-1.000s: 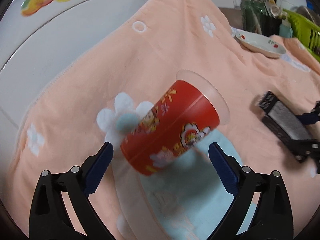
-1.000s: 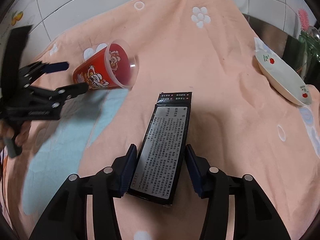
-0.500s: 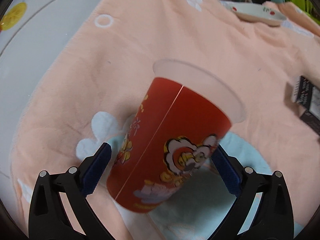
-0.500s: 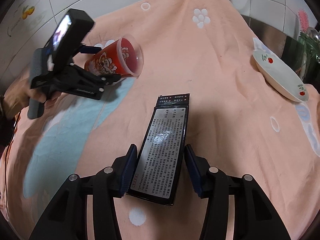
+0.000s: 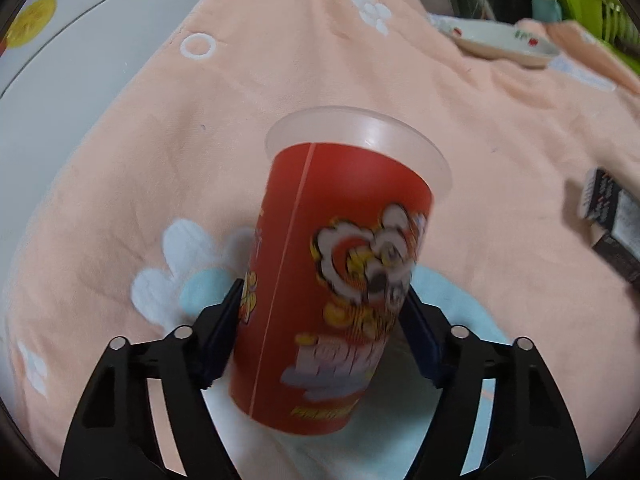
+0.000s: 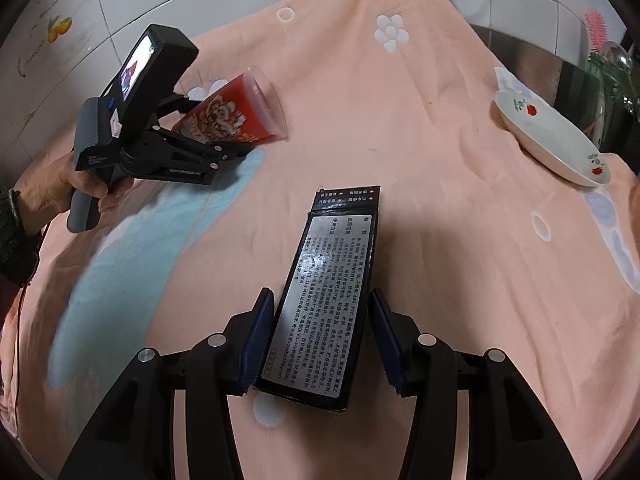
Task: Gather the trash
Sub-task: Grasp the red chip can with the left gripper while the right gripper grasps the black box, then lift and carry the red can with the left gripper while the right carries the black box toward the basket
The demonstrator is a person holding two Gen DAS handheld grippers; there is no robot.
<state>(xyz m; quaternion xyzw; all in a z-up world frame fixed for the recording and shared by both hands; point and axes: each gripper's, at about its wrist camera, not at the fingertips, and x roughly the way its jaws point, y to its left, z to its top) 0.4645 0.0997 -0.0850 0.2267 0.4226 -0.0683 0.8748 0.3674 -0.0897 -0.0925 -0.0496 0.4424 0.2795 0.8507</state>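
A red plastic cup [image 5: 340, 280] with a cartoon print lies on its side on the peach towel [image 5: 280, 92], rim pointing away. My left gripper [image 5: 324, 320] has closed onto the cup's lower body, both pads touching its sides. The cup also shows in the right wrist view [image 6: 236, 114], held by the left gripper [image 6: 192, 136]. A flat black box [image 6: 328, 292] with a silver label lies on the towel between the pads of my right gripper [image 6: 320, 344], with a small gap on each side. The box's end shows in the left wrist view [image 5: 612, 220].
A white plate [image 6: 548, 136] with red flowers sits at the right on the towel [image 6: 440, 120]. A green dish rack [image 5: 592, 8] and a utensil holder stand at the far right. A tiled wall [image 6: 120, 4] with fruit stickers lies behind.
My left gripper moved forward around the red cup and closed on it. My right gripper stayed around the black box with little change.
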